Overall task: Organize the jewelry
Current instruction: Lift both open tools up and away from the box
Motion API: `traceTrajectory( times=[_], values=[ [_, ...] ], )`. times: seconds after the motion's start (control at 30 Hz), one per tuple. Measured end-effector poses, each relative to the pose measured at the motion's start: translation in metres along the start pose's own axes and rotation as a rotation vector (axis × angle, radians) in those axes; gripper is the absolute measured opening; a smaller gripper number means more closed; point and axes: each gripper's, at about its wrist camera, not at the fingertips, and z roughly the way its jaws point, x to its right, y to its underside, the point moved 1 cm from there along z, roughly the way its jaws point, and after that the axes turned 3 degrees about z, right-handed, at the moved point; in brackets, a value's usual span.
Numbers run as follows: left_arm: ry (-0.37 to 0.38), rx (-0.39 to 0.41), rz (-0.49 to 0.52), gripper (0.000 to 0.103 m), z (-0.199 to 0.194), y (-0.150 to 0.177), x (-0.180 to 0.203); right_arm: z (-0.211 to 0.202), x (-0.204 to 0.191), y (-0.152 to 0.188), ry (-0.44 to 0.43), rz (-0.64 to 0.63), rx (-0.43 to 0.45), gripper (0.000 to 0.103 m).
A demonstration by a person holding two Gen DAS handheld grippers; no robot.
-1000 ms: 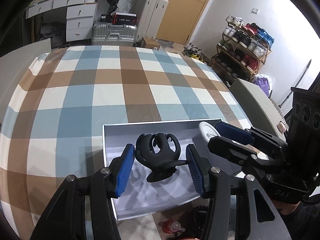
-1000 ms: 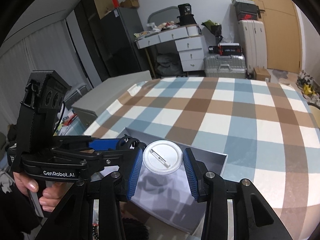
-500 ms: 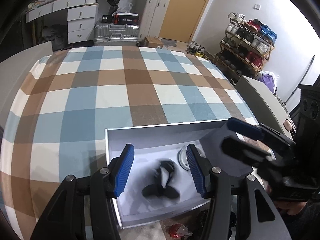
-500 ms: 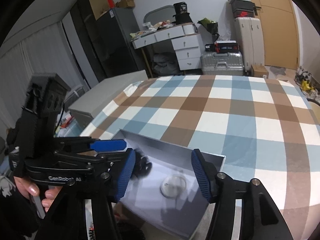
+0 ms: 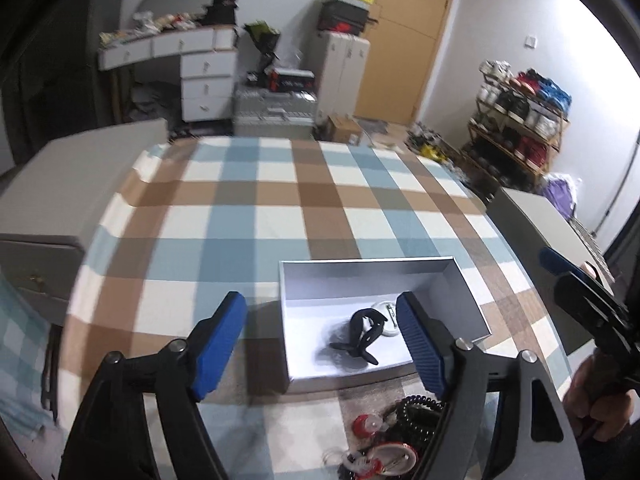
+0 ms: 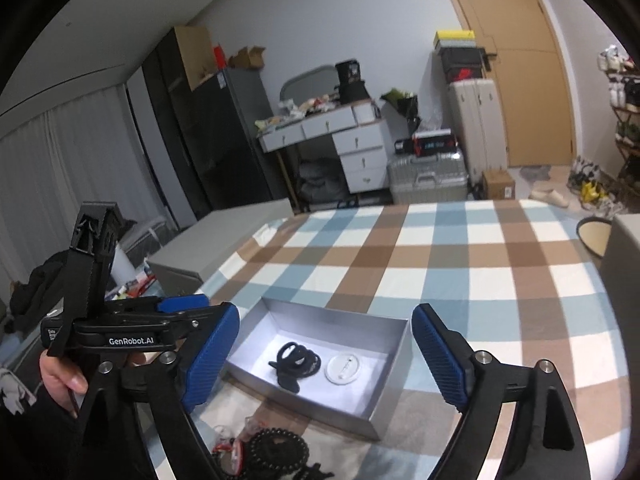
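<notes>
Two items lie in the grey box (image 5: 384,276), left wrist view: black claw hair clip (image 5: 362,334) and white pin badge (image 5: 387,322), the badge partly hidden behind clip and blue pad. Left gripper (image 5: 320,344): jaws wide open, empty. Bead pile (image 5: 404,432) at the bottom edge, cut off.

Right wrist view: right gripper (image 6: 324,356), jaws spread, empty, above the box (image 6: 320,312). Clip (image 6: 296,362) just beside badge (image 6: 343,368). Black beads (image 6: 276,452) on the checked desk (image 6: 460,264), partly cropped.
</notes>
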Motion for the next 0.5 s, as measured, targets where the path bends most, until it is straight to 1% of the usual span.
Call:
traceTrajectory(
  times=[0.07, 0.17, 0.23, 0.27, 0.3, 0.43, 0.5],
  values=[
    [-0.028, 0.021, -0.022, 0.08, -0.008, 0.002, 0.0, -0.009, -0.003, 0.001, 0.012, -0.012, 0.019, 0.098],
    [-0.08, 0.068, -0.031, 0.081, -0.02, 0.005, 0.003, -0.024, -0.01, 0.004, 0.02, -0.031, 0.061, 0.103],
    [-0.112, 0.104, -0.024, 0.082, -0.029, 0.007, 0.006, -0.032, -0.013, 0.006, 0.019, -0.036, 0.08, 0.103],
    [-0.122, 0.12, -0.022, 0.085, -0.033, 0.008, 0.008, -0.036, -0.016, 0.007, 0.017, -0.036, 0.088, 0.103],
    [-0.126, 0.132, -0.02, 0.087, -0.036, 0.01, 0.01, -0.039, -0.017, 0.009, 0.018, -0.036, 0.091, 0.103],
    [-0.144, 0.169, 0.0, 0.088, -0.049, 0.019, 0.019, -0.048, -0.026, 0.015, 0.029, -0.044, 0.096, 0.103],
    [-0.154, 0.185, 0.012, 0.092, -0.053, 0.024, 0.022, -0.053, -0.032, 0.019, 0.03, -0.056, 0.097, 0.103]
  ],
)
